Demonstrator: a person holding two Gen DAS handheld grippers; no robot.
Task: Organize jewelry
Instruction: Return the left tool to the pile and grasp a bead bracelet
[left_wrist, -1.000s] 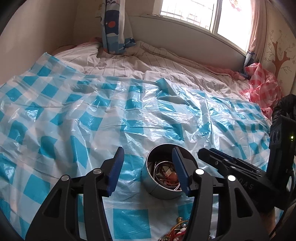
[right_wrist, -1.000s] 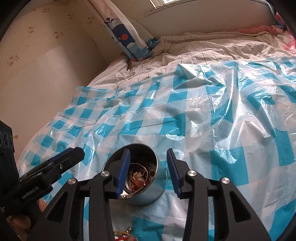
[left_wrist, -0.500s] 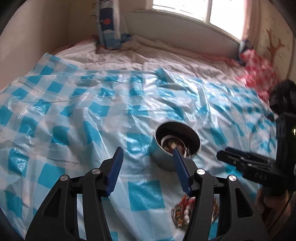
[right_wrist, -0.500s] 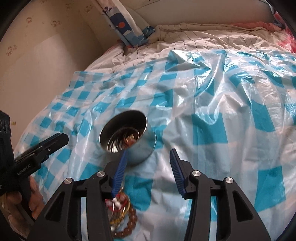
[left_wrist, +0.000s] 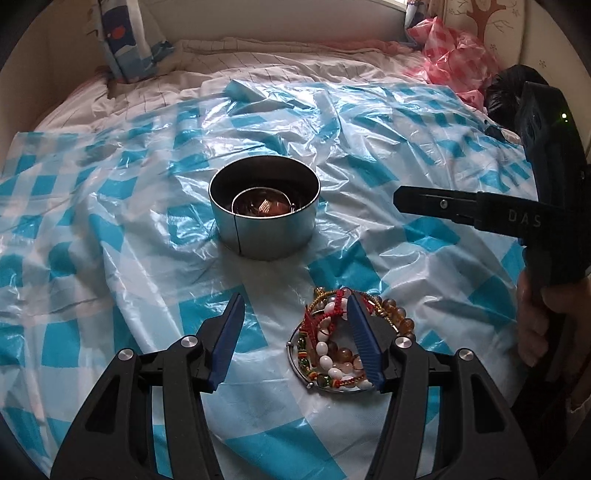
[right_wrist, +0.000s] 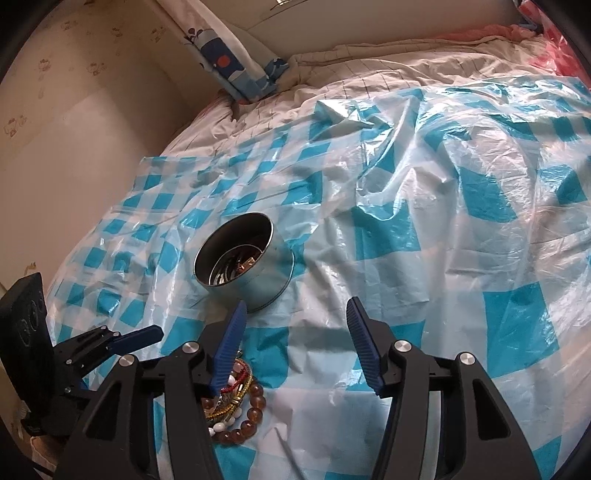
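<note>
Blue fingers on the left gripper (left_wrist: 293, 306) stand apart, about half open, with nothing held. Between them is only the blue and white plastic sheet (left_wrist: 110, 258). The right finger (left_wrist: 364, 343) of that gripper sits over the left part of a pile of bracelets (left_wrist: 334, 354). I cannot tell if it touches the beads.

On the right gripper (right_wrist: 293, 325) the jaws are opening, and nothing is between them but the sheet. Its left finger (right_wrist: 229, 343) is over the same pile, seen near the bottom of the right wrist view.

The pile has white, amber and green beads, red cord and a thin metal ring. It lies on the sheet, near the camera.

A round metal tin (left_wrist: 264, 206) stands upright a little farther away, apart from the pile. Some jewelry (left_wrist: 262, 206) already lies inside it.

A hand (left_wrist: 535, 317) holds the right gripper at the right edge of the left wrist view.
</note>
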